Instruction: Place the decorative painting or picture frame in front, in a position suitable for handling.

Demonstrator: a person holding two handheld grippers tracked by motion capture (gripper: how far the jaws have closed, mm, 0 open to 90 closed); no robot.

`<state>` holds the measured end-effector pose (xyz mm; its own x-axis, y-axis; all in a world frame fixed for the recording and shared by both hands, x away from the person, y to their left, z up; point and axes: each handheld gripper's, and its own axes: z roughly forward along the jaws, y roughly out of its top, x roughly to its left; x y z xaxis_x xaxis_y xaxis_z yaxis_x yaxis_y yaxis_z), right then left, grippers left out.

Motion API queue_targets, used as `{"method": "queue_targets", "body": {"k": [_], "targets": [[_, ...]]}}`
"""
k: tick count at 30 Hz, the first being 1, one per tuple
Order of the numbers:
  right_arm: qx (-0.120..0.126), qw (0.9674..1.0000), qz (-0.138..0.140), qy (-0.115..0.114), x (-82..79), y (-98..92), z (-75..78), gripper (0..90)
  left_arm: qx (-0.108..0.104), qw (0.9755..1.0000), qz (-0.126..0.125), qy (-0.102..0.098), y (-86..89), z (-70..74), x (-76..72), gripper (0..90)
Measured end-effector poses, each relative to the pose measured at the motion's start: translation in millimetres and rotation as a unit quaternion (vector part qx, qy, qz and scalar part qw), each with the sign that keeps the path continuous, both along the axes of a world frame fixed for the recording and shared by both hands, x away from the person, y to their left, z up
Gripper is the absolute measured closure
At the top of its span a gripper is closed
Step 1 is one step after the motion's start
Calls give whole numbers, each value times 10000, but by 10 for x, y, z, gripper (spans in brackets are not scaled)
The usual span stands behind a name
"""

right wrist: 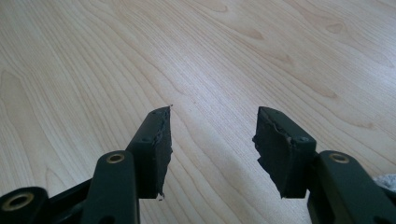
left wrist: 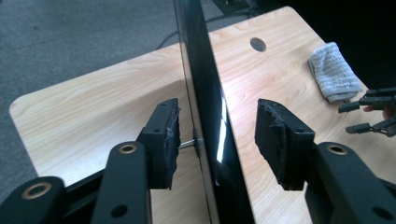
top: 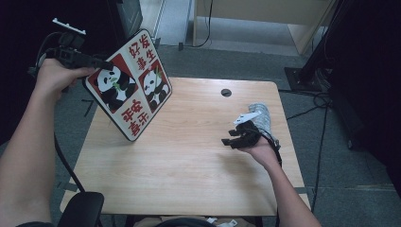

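Around panda board [left wrist: 205, 116], open left gripper [left wrist: 217, 135]

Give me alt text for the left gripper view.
A thin dark board stands edge-on between the left tongs, whose jaws sit apart on either side of it. Beyond lie the wooden table and a grey cloth.

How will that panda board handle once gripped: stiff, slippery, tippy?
The panda board looks thin, flat and unbent, so probably stiff. Its dark back is glossy, possibly slippery. It leans on one corner on the table, likely to tip.
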<state>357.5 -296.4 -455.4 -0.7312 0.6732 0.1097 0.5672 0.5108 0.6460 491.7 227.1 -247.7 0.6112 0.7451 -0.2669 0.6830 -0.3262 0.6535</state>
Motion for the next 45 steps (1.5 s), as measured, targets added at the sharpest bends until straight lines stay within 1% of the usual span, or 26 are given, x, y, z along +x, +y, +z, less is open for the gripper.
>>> {"method": "queue_targets", "body": {"k": [1, 2, 3, 5, 6, 7, 8, 9, 11, 13, 14, 16, 17, 18, 19, 22, 25, 27, 29, 31, 33, 34, 36, 39, 41, 45], "targets": [[-1, 10000, -7, 4, -3, -2, 3, 463, 42, 10000, -17, 7, -18, 10, 23, 519], [11, 10000, -6, 7, -3, -4, 4, 463, 108, 9999, -17, 31, -49, 18, 77, 520], [11, 10000, -6, 7, -3, -4, 4, 463, 108, 9999, -17, 31, -49, 18, 77, 525], [32, 10000, 8, 2, 0, -13, 5, 462, 198, 9998, -16, 71, -85, 30, 152, 535], [33, 10000, 5, 3, 1, -14, 4, 462, 198, 9998, -16, 71, -85, 30, 152, 544], [36, 10000, 1, 1, 1, -15, 4, 462, 291, 9995, -72, 68, -118, 37, 195, 548], [34, 10000, 2, 2, 1, -18, 4, 461, 291, 9995, -72, 68, -118, 37, 195, 562], [34, 10000, 2, 2, 1, -18, 4, 461, 309, 9994, -122, 40, -136, 39, 212, 562], [44, 10000, -8, 1, 0, -22, 6, 460, 269, 9994, -171, 99, -171, 49, 267, 591], [50, 10000, -4, -3, 1, -24, 7, 460, 287, 9994, -182, 109, -180, 51, 285, 598], [50, 10000, 0, -3, 1, -24, 8, 459, 317, 9992, -172, 150, -193, 48, 317, 618], [48, 10000, 4, -6, 2, -24, 7, 459, 337, 9992, -146, 180, -194, 43, 332, 624], [48, 10000, 3, 0, 2, -25, 7, 459, 381, 9988, -159, 254, -191, 28, 358, 637], [48, 10000, 3, 0, 2, -25, 7, 459, 381, 9988, -159, 254, -191, 28, 358, 643], [48, 10000, 7, -7, 2, -27, 8, 459, 374, 9987, -135, 305, -194, 16, 367, 652], [46, 10000, 1, 9, 2, -28, 7, 459, 399, 9980, -180, 445, -189, -14, 396, 671], [42, 10000, -5, 13, 3, -26, 5, 458, 353, 9978, -203, 526, -192, -22, 412, 703], [43, 10000, -6, 13, 4, -26, 4, 453, 390, 9972, -185, 616, -197, -25, 425, 742], [43, 10000, -8, 15, 4, -26, 3, 453, 429, 9968, -187, 649, -197, -26, 432, 760], [39, 10000, -13, 18, 4, -24, 2, 451, 446, 9964, -195, 692, -198, -25, 436, 763], [33, 10000, -14, 18, 5, -25, 1, 450, 465, 9957, -125, 788, -199, -18, 440, 773], [28, 10000, -16, 15, 4, -25, 0, 450, 585, 9953, -84, 761, -215, -5, 436, 780], [28, 10000, -13, 16, 5, -30, -1, 450, 621, 9945, -67, 838, -233, 16, 436, 793], [36, 10000, -31, 17, 13, -45, -5, 450, 634, 9939, -113, 894, -270, 48, 431, 804], [38, 10000, -41, 20, 15, -50, -4, 450, 602, 9940, -84, 910, -278, 59, 426, 804], [67, 9999, -134, 36, 24, -78, 1, 450, 613, 9943, -80, 867, -299, 82, 394, 804]]}}
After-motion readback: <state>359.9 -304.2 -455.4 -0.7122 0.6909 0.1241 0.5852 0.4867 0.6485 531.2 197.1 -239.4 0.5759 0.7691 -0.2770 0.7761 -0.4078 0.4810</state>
